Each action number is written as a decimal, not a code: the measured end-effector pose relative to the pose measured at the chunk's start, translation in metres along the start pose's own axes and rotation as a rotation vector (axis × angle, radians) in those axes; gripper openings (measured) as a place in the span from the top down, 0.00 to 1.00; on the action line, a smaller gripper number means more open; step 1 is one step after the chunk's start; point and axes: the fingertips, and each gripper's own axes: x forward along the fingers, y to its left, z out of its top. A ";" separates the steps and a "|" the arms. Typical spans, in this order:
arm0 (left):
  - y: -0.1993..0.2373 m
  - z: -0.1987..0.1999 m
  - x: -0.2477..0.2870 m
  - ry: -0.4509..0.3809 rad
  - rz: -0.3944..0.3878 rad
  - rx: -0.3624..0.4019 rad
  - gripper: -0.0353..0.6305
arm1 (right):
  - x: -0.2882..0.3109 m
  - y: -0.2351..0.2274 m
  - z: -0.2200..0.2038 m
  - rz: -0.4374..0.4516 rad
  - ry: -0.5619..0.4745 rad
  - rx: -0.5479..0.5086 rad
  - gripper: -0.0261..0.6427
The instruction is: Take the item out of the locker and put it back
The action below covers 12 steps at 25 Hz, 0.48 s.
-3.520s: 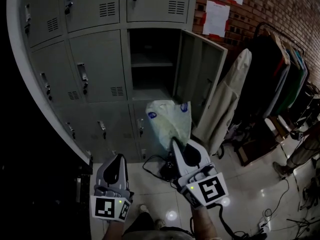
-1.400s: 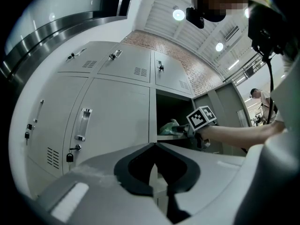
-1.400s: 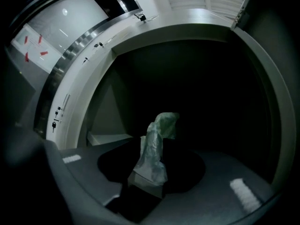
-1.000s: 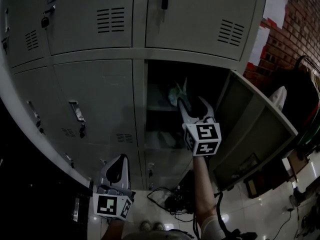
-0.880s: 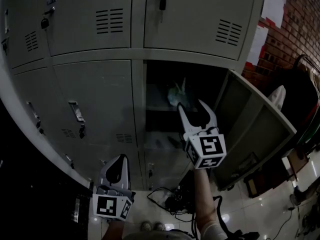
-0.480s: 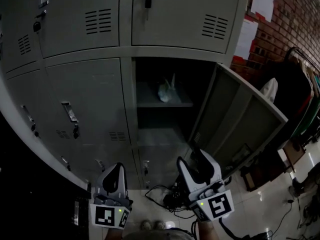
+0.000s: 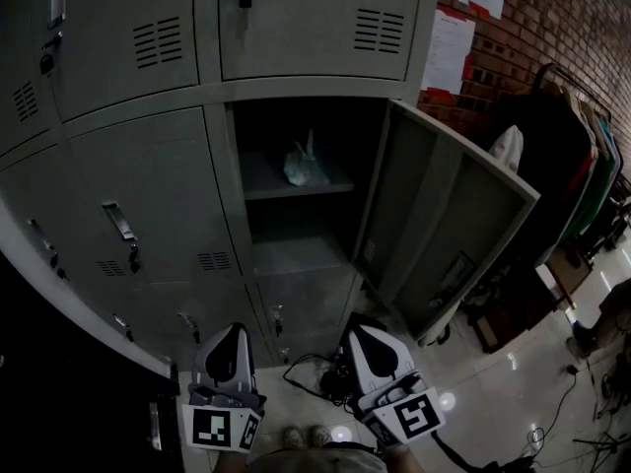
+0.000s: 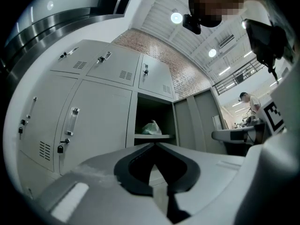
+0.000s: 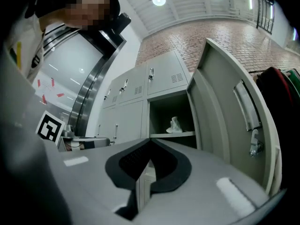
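A crumpled pale plastic bag (image 7: 305,165) lies on the upper shelf of the open locker (image 7: 296,254); it also shows small in the left gripper view (image 8: 151,128) and the right gripper view (image 9: 175,124). Both grippers hang low in front of the lockers, well short of the bag. My left gripper (image 7: 234,328) is shut and empty, its tips meeting (image 8: 153,144). Beside it, my right gripper (image 7: 361,330) is also shut, with nothing between its pads (image 9: 150,140). The locker door (image 7: 444,225) swings out to the right.
Closed lockers (image 7: 148,195) surround the open one. Dark cables (image 7: 315,374) lie on the tiled floor below it. To the right stand a clothes rack (image 7: 567,156) and a brick wall with papers (image 7: 449,47). The person's shoes (image 7: 301,435) show at the bottom edge.
My right gripper drew back out of the locker and dropped low beside the left one, leaving the bag on the shelf. Its jaws went from open to shut. The left gripper stayed put.
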 end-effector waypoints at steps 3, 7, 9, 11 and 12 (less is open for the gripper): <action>-0.004 0.004 -0.003 -0.005 -0.013 -0.005 0.94 | -0.002 0.006 0.000 0.001 0.014 -0.005 0.96; -0.006 0.006 -0.008 -0.016 -0.040 -0.008 0.94 | -0.008 0.017 0.000 0.000 0.017 -0.009 0.96; -0.008 0.005 -0.013 -0.017 -0.049 0.008 0.94 | -0.014 0.026 -0.002 0.002 0.009 0.001 0.96; -0.020 0.005 -0.027 -0.012 -0.050 0.014 0.94 | -0.028 0.036 0.000 0.011 0.008 0.010 0.96; -0.029 0.006 -0.037 -0.008 -0.050 0.018 0.94 | -0.039 0.040 0.001 0.017 0.010 0.010 0.96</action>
